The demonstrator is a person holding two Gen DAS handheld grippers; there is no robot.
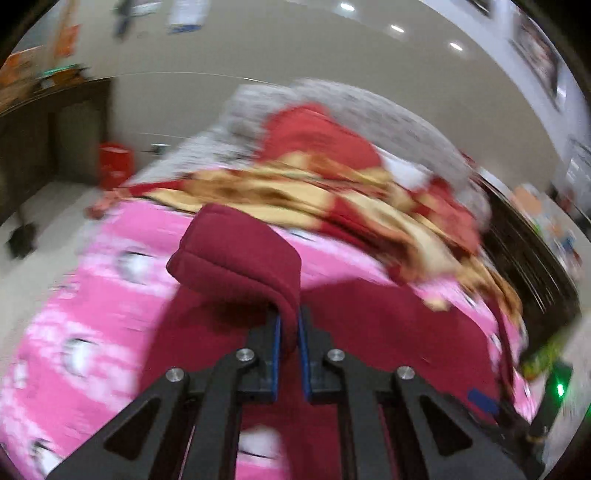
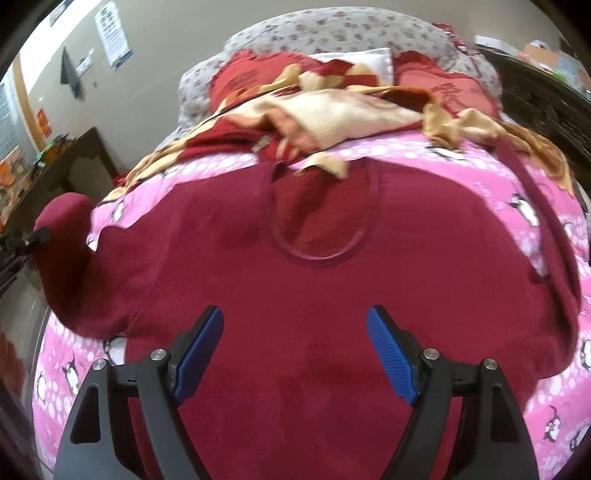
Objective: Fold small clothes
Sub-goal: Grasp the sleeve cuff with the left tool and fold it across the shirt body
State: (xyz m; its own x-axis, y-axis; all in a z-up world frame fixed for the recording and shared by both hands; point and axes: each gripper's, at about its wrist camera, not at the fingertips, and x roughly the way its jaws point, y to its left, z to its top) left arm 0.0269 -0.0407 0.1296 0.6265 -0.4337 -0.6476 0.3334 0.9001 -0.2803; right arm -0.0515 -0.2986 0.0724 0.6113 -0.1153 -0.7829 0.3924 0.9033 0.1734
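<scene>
Our left gripper [image 1: 289,325] has its jaws clamped on the maroon shirt's sleeve [image 1: 236,254], lifted off the pink penguin bedsheet [image 2: 461,162]. Our right gripper [image 2: 295,354] hangs wide open, empty, above the maroon shirt [image 2: 295,280]. Wall poster [image 2: 113,33] text unreadable.

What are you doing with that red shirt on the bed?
A person is folding it with two hand-held grippers. The left gripper is shut on the sleeve and holds it up off the pink sheet. The right gripper hangs open above the shirt, which lies spread out flat.
</scene>
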